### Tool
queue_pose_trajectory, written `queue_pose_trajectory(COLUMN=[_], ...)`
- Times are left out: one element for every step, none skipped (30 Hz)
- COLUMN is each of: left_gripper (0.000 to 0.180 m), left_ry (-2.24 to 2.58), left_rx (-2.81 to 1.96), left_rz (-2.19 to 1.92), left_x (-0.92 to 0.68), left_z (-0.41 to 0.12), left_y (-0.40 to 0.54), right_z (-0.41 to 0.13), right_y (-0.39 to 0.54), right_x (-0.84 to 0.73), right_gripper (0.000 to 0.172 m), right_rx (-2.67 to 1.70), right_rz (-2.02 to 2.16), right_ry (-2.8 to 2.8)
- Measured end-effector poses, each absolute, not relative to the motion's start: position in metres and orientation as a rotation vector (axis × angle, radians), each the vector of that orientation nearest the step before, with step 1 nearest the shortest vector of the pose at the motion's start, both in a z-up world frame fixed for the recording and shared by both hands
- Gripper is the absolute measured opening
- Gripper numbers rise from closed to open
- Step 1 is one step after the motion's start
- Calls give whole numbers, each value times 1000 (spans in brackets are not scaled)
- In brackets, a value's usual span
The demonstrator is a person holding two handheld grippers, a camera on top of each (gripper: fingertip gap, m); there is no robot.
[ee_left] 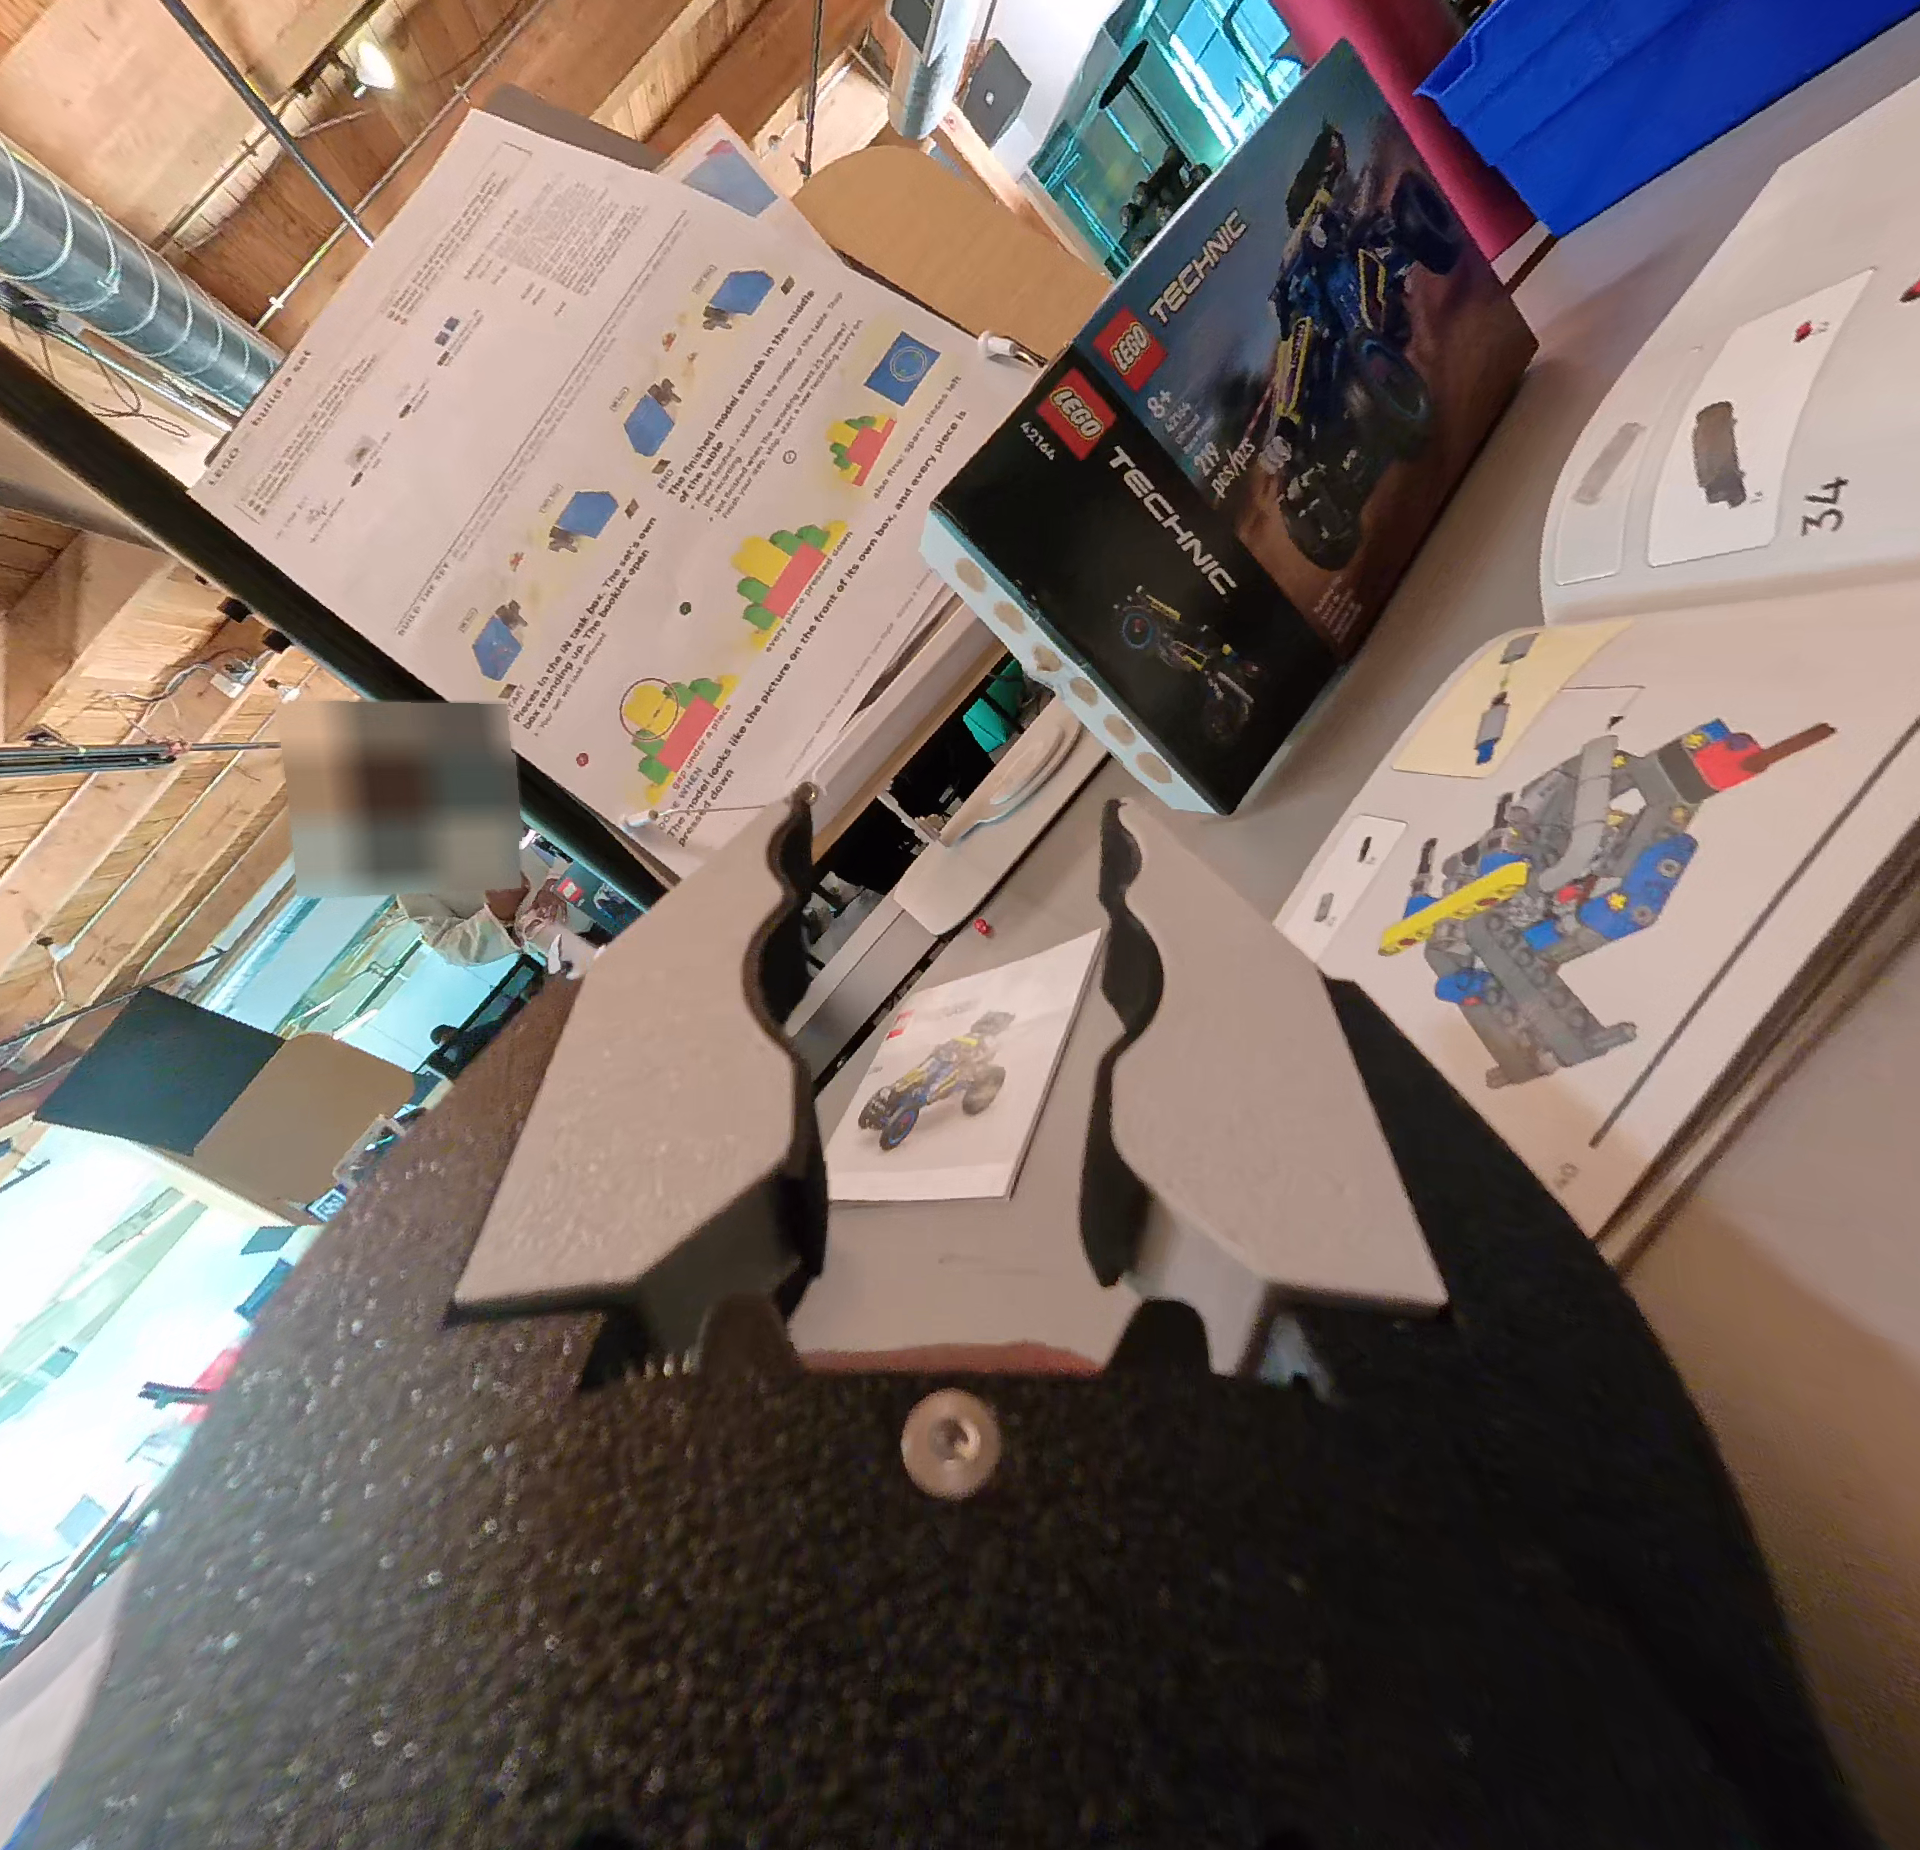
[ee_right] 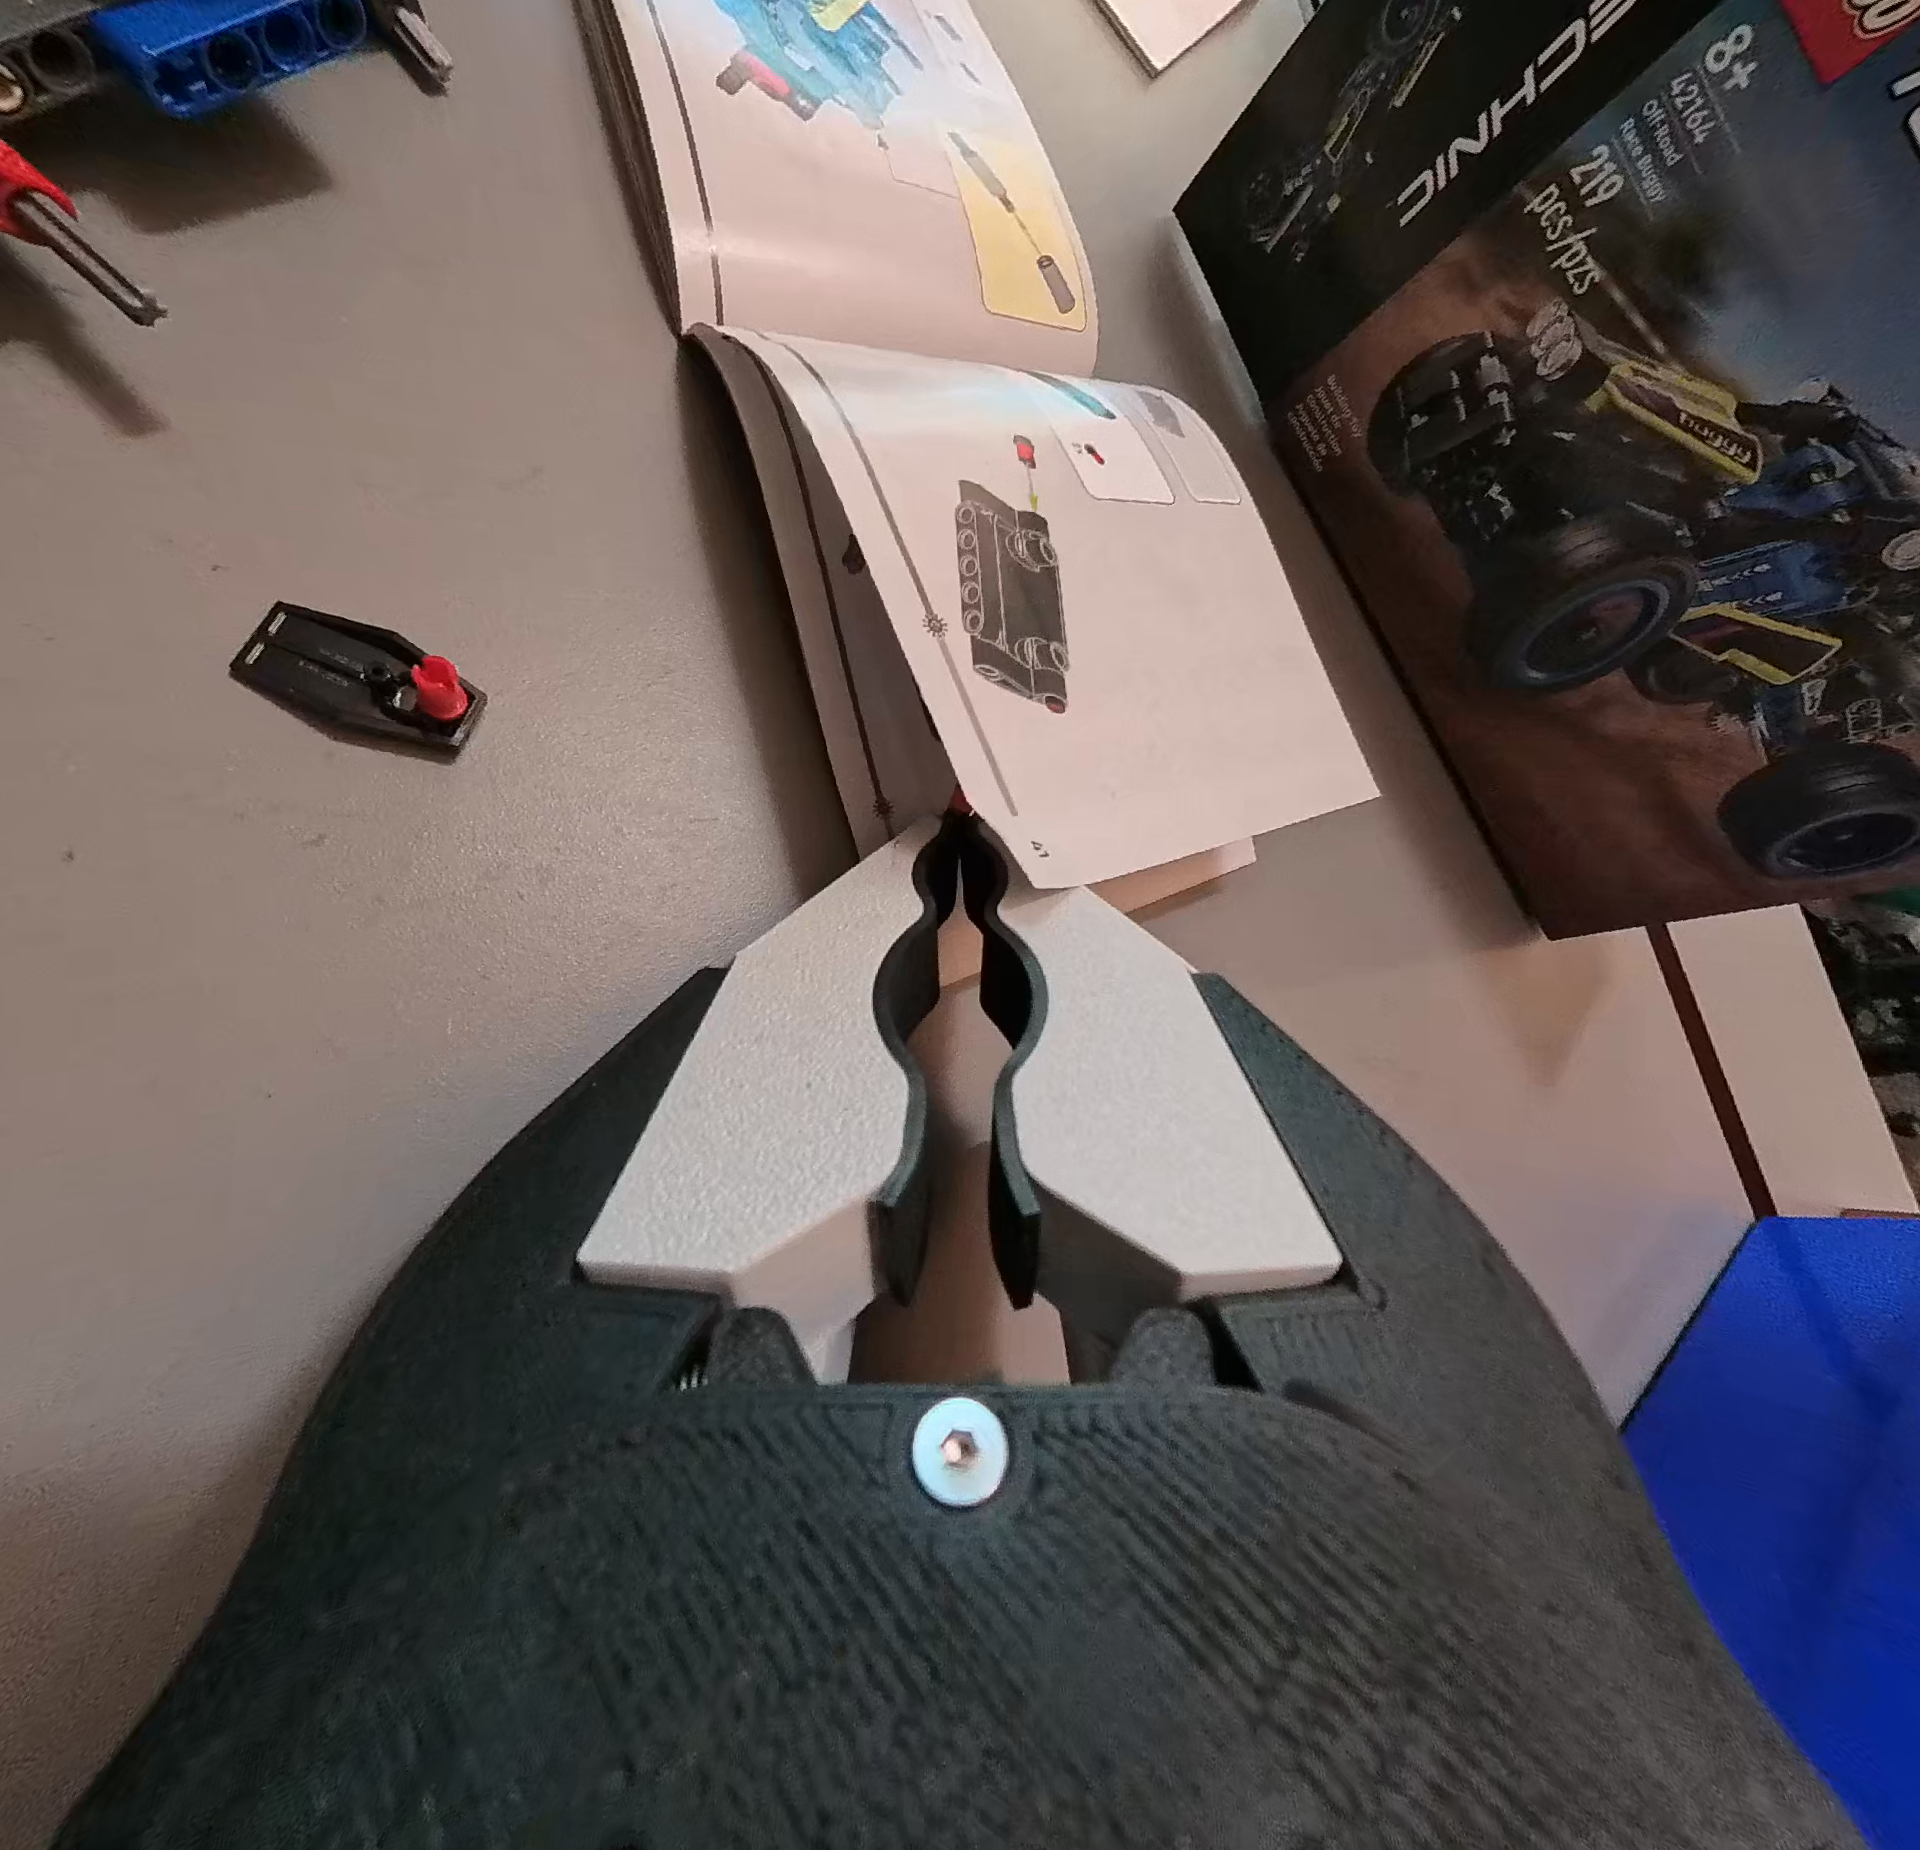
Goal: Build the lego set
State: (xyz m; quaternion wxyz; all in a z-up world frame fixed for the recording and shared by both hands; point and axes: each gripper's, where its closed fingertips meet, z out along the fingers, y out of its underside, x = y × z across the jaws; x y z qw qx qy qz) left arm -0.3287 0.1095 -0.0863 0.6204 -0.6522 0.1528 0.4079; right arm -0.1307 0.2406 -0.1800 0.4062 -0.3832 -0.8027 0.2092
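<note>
Quick count first: two tongs, one toy box, two booklets, one poster sheet, blue bins.

The left tongs (ee_left: 951, 824) are spread apart with nothing between the fingers, hanging above the grey surface (ee_left: 1455, 761) at a steep tilt. Through the gap you can see a small closed booklet (ee_left: 956, 1083) lying flat, and a tiny red piece (ee_left: 980, 927) just beyond it. To the right lies one big open instruction booklet (ee_left: 1621, 917), and farther off the toy box (ee_left: 1247, 512) stands upright. One printed poster sheet (ee_left: 582, 481) leans up behind the far edge, and a blue bin (ee_left: 1683, 55) sits far right.

The right tongs (ee_right: 964, 844) are clenched, tips pressed together right at the near corner of the open instruction booklet (ee_right: 1091, 595), where the top page curls up off the stack. There's a speck of red at the very tips, but I can't tell whether it's a pinched piece or just print on the page below.

Left of that booklet lies one flat black piece with a red pin (ee_right: 358, 678) stuck in it, on its own. Far left are a blue and black partly built assembly (ee_right: 208, 24) and one red-ended dark axle (ee_right: 73, 242), both cut off by the frame edge.

Room-wise: the stretch left of the booklet is wide open. On the right it's tight, since the toy box (ee_right: 1558, 398) stands just beside the booklet's edge and another blue bin (ee_right: 1808, 1488) crowds the near right corner.
</note>
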Motion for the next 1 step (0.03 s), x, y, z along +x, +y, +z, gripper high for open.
queue_pose_trajectory(left_gripper=[51], left_ry=[351], left_rx=[-1504], left_rz=[935], left_x=[-329], left_z=[-87], left_y=[110], right_z=[-180], right_y=[241], right_x=[-131], right_gripper=[0], right_rx=[-968], right_rz=[535], right_ry=[-2022])
